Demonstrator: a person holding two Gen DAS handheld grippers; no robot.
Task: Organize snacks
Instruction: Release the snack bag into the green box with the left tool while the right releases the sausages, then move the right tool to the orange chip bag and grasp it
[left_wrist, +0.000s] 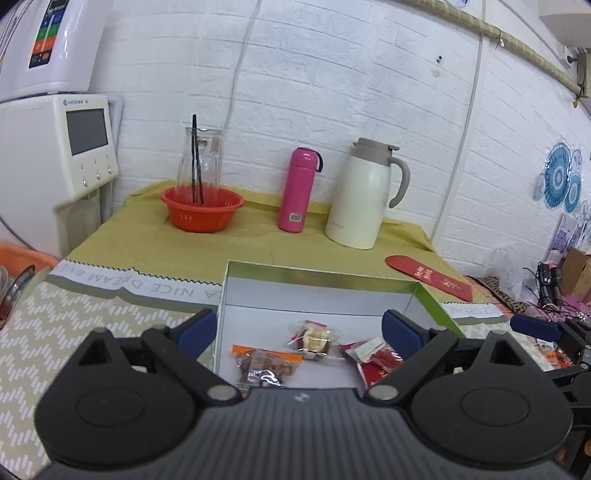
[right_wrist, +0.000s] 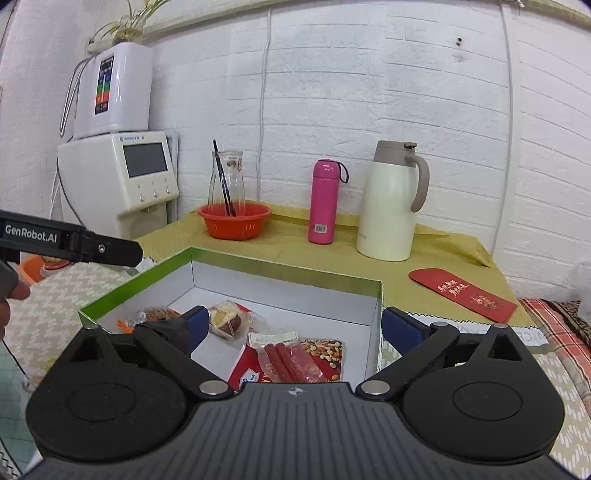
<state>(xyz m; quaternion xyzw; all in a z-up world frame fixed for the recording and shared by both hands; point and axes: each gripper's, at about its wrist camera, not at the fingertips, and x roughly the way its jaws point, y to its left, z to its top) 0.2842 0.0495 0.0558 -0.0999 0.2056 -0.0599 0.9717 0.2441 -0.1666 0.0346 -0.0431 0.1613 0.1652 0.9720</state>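
A box with a green rim (left_wrist: 317, 272) and a white inside sits on the table. In it lie an orange-sealed snack packet (left_wrist: 264, 365), a clear-wrapped pastry (left_wrist: 314, 336) and a red packet (left_wrist: 373, 356). My left gripper (left_wrist: 299, 328) hovers open over them and holds nothing. In the right wrist view the box (right_wrist: 284, 272) also holds a sausage pack (right_wrist: 284, 356), a nut packet (right_wrist: 327, 350), the pastry (right_wrist: 225, 319) and a cookie packet (right_wrist: 159, 314). My right gripper (right_wrist: 299, 323) is open and empty above them. The left gripper's body (right_wrist: 74, 240) shows at the left.
Behind the box stand an orange basket (left_wrist: 203, 210) with a glass carafe (left_wrist: 199, 162), a pink flask (left_wrist: 297, 190) and a white thermal jug (left_wrist: 360, 195). A red envelope (left_wrist: 430, 277) lies at the right. A white water dispenser (left_wrist: 55, 155) flanks the table's left.
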